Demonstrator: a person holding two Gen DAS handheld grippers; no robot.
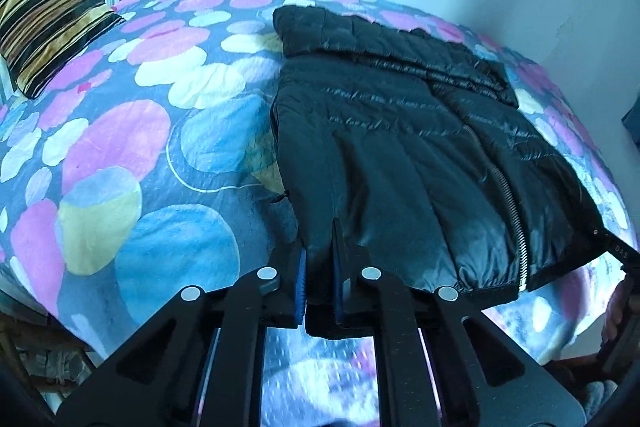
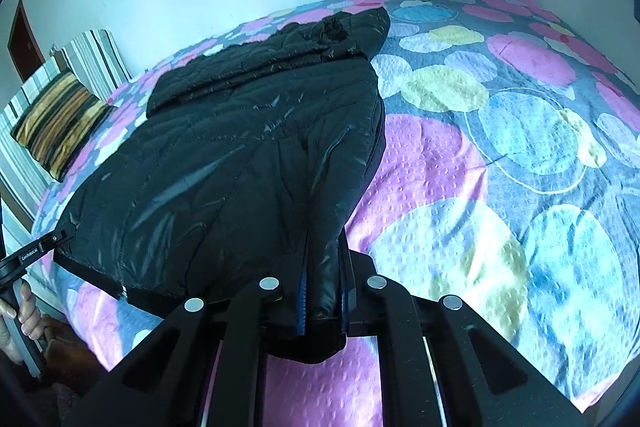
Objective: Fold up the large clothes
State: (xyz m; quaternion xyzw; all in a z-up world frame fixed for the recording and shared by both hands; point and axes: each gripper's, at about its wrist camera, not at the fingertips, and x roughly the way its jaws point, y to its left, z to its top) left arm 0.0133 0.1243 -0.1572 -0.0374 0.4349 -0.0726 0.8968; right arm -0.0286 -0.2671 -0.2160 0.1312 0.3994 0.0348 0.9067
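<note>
Black puffer jacket (image 1: 400,155) lies on the bed (image 1: 132,155), already narrowed w/ sleeves tucked across the body, collar end toward the far edge by the wall, hem at the near edge where the person stands. Zip (image 1: 504,187) runs lengthwise down the upper face.

Left tool (image 1: 320,267) is clamped tight on the hem at one near corner of the jacket; fabric is pinched between the blue pads (image 1: 301,279) and a flap hangs below them. Right tool (image 2: 325,291) is likewise closed hard on the other hem corner, several layers bunched between its jaws. In the right wrist view the left tool shows at the jacket's far hem corner, w/ the person's hand (image 2: 24,311) on its handle.

Why held this way: gripping both hem corners at once keeps the bottom edge straight, so it can prob. be carried up toward the collar w/o the padding twisting. Hem looks raised off the bedspread already, bedspread visible under it.

Striped cushion (image 1: 48,23) sits at the far-left corner of the bed, well apart from the jacket, so nothing blocks the fold path. Risk, imo: slick shell could slip from the pads, or tucked sleeves may slide out as the hem goes over.
</note>
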